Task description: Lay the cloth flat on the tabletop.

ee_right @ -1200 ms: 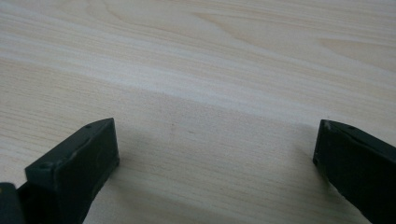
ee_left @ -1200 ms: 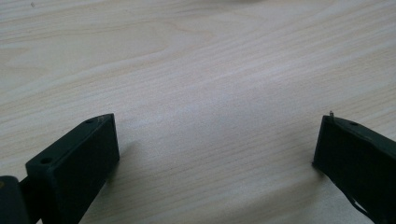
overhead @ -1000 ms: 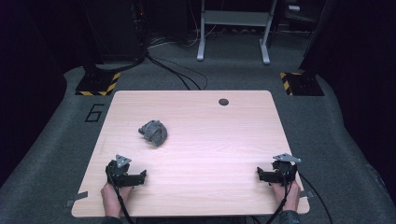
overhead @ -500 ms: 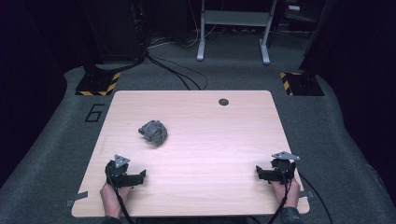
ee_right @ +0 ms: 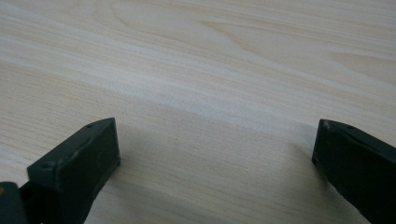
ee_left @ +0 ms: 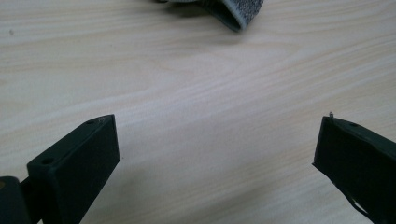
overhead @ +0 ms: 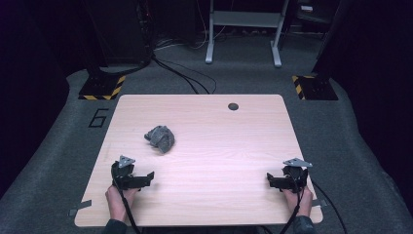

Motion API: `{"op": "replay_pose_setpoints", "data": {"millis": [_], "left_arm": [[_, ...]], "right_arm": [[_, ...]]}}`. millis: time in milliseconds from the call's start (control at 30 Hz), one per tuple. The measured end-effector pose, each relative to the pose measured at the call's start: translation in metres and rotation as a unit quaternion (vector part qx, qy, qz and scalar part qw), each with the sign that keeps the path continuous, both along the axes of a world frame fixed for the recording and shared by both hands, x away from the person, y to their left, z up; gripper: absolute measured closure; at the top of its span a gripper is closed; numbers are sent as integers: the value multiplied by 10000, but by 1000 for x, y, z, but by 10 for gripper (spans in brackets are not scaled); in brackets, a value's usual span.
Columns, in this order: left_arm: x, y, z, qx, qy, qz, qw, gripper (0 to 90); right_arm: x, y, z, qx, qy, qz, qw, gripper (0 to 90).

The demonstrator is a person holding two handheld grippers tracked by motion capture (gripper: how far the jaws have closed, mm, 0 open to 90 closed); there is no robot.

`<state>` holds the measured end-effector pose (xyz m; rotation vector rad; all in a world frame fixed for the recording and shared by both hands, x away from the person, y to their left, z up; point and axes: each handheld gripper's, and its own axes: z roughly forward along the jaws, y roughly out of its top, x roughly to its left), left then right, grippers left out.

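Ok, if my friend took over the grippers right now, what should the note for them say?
Left gripper: open, holding nothing, low over the near left part of the table.
Right gripper: open, holding nothing, low over the near right part.
The crumpled grey cloth lies in a heap on the left half of the table, beyond the left gripper and apart from it. Its edge shows at the top of the left gripper view.
Done: nothing yet, the cloth is untouched.
Left: probably reach for the cloth with the left gripper, which is nearest, and start handling it.
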<state>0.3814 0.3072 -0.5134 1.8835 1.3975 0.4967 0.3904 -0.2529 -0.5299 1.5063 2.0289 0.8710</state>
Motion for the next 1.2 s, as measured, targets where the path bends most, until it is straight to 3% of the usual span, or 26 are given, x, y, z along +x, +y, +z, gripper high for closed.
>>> {"op": "replay_pose_setpoints", "data": {"millis": [500,667,1000,1200], "left_arm": [[39,-4,39,47,-276,-148,9995,0],[57,-6,49,64,-273,-208,9994,1],[86,-13,56,55,-361,-156,9992,1],[102,-19,53,64,-289,-145,9995,0]], "right_arm": [[0,0,0,3,1,6,10000,2],[0,0,0,-13,9,42,10000,9],[-1,0,0,-6,17,52,10000,14],[-1,0,0,-5,17,51,10000,14]]}}
